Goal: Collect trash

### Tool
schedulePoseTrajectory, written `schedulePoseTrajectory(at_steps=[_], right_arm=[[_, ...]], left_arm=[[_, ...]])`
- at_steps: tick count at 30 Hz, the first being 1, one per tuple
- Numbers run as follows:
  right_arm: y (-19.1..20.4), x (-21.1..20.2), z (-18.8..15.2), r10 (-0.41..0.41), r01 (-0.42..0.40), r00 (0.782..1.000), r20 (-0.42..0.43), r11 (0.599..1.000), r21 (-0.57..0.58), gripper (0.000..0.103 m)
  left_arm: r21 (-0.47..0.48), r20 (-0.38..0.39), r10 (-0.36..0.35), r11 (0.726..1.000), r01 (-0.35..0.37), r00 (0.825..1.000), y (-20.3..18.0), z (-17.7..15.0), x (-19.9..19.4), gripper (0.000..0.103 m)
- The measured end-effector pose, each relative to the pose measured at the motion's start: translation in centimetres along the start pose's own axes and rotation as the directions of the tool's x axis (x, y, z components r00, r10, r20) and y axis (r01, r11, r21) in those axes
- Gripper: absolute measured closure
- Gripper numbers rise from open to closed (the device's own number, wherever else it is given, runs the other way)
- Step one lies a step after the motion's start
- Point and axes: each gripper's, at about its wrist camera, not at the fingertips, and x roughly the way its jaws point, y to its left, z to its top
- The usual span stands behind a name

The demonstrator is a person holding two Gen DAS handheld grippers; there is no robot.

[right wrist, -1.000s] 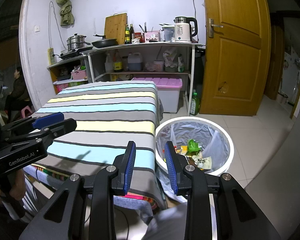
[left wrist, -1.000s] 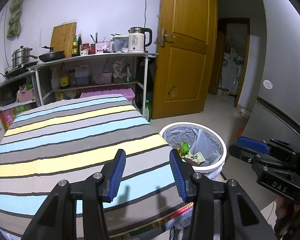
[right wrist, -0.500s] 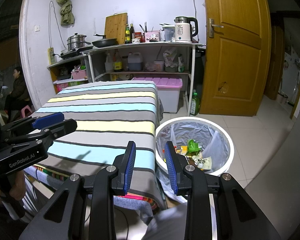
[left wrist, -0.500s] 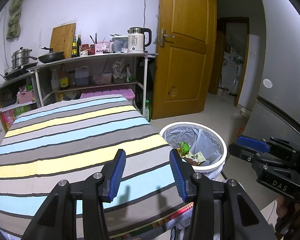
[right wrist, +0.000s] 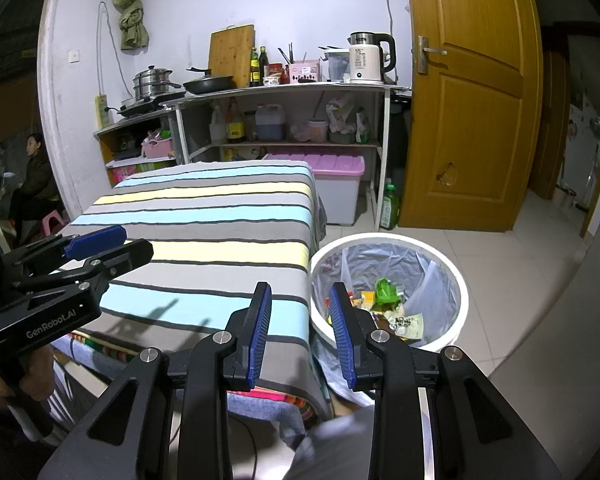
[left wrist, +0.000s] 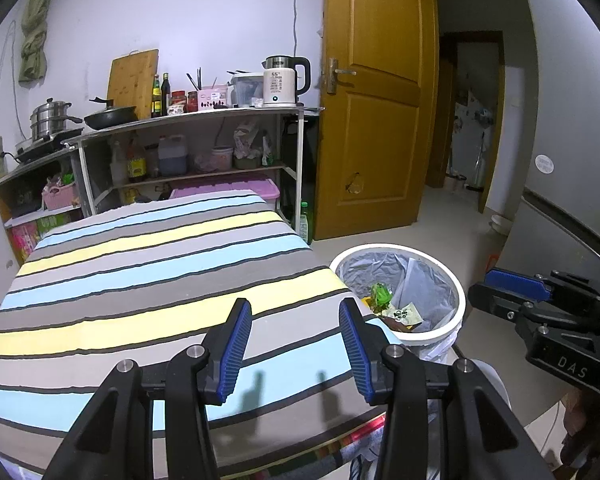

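A white trash bin point(left wrist: 458, 288) point(right wrist: 458, 280) with a grey liner stands on the floor right of the striped table point(left wrist: 140, 280) point(right wrist: 204, 232). Several wrappers point(left wrist: 392, 308) point(right wrist: 396, 308), one green, lie inside it. My left gripper point(left wrist: 296, 344) is open and empty, held above the table's near edge. My right gripper point(right wrist: 300, 332) is open and empty, held over the table's right corner beside the bin. Each gripper also shows in the other's view, the right one point(left wrist: 512, 292) and the left one point(right wrist: 100, 248). No trash shows on the tablecloth.
Metal shelves point(left wrist: 188, 120) point(right wrist: 284, 92) with a kettle, pans, bottles and a cutting board stand behind the table. A pink-lidded storage box point(right wrist: 332, 184) sits under them. A wooden door point(left wrist: 372, 120) is at right. A person point(right wrist: 36, 176) sits at far left.
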Motion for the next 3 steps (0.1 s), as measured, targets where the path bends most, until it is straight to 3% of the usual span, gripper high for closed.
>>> schedulePoseTrajectory(at_steps=[3], right_arm=[[-0.09,0.09,0.02,0.0,0.0,1.0,-0.001,1.0,0.0,0.072]], left_arm=[[-0.001,-0.001,-0.001,1.0,0.001,1.0,0.17,0.03,0.07,0.058]])
